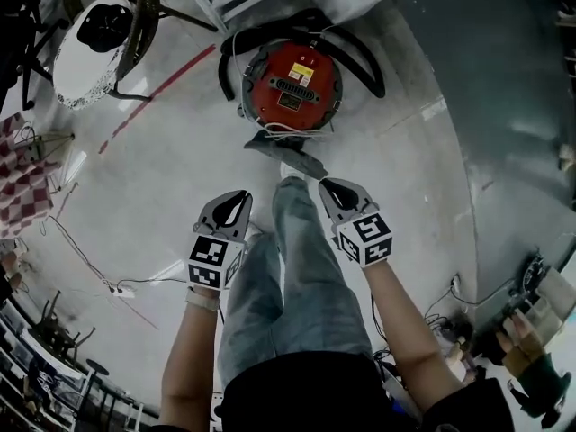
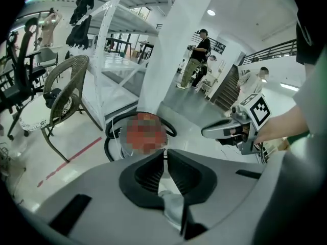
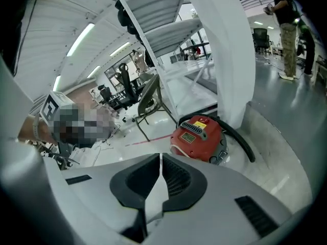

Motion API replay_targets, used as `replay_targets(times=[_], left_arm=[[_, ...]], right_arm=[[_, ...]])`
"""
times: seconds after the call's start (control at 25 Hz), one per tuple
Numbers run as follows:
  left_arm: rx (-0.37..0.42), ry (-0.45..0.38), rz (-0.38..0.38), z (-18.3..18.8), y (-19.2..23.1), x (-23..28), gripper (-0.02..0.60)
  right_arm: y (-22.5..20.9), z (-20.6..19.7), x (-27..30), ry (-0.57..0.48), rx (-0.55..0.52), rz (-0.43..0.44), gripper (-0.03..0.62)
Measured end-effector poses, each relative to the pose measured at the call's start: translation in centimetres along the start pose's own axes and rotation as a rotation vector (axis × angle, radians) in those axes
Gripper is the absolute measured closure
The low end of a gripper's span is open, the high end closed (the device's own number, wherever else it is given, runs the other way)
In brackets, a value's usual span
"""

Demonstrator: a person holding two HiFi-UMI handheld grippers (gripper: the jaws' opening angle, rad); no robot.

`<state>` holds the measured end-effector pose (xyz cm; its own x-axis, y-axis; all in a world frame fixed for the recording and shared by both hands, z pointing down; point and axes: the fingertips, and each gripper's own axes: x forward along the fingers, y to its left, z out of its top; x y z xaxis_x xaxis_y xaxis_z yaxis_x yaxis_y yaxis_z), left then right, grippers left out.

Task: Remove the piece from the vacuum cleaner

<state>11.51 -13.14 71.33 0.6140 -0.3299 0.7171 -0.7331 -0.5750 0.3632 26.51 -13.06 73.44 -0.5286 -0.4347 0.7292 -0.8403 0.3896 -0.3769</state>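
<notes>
While the red vacuum cleaner (image 1: 292,84) sits on the floor (image 1: 180,178) with its black hose (image 1: 364,61) curled round it, the left gripper (image 1: 238,196) and right gripper (image 1: 328,185) hang well apart from it, jaws together, empty.

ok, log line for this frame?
stage: before contact | left tongs: shut, empty | right tongs: shut, empty | vacuum cleaner: red, on floor ahead, untouched | hose: black, looped around it
</notes>
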Motion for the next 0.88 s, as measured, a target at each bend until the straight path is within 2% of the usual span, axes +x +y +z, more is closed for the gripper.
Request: replay_targets(times=[0.12,0.56,0.88], left_arm=[[0.006,0.037,-0.018,-1.0,0.4,3.0,0.561],[-0.007,0.08,-0.044,-3.6,3.8,12.4,0.558],[0.015,0.128,-0.075,-5.9,4.8,17.8,0.531]], right_arm=[[-1.7,-1.5,2.4,0.042,-0.002,0.005,0.565],[-6.3,-6.7,10.0,0.161,-0.029,0.039,0.551],[-7.4,-10.3,14.0,0.229,-0.063,0.075,0.53]])
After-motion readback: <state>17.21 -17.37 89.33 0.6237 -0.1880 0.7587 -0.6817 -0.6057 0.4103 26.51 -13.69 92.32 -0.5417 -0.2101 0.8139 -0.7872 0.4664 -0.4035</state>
